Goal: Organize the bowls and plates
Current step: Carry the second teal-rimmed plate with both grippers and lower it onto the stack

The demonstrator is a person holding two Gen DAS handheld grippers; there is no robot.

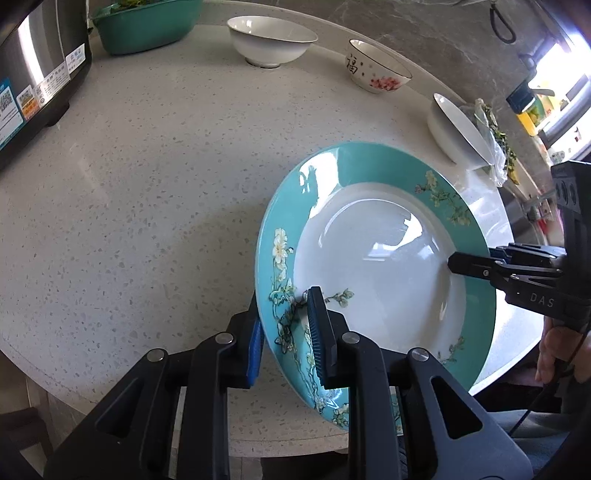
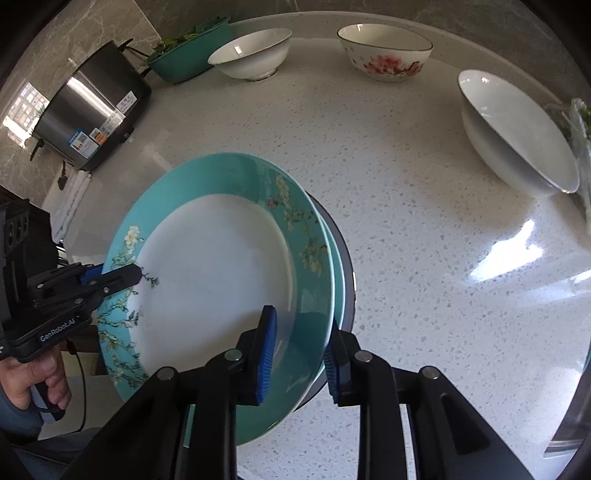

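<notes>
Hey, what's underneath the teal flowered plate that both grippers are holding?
In the right wrist view, a second teal rim and a dark edge peek out under the teal flowered plate. Left gripper and right gripper clamp its rim. What those edges belong to is covered.

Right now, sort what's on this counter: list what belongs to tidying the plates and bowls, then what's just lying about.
For the job:
- teal flowered plate, gripped at opposite rims by the left gripper and right gripper
- two plain white bowls
- pink blossom bowl

Lying about:
- steel cooker
- green basket of greens
- bagged greens
</notes>
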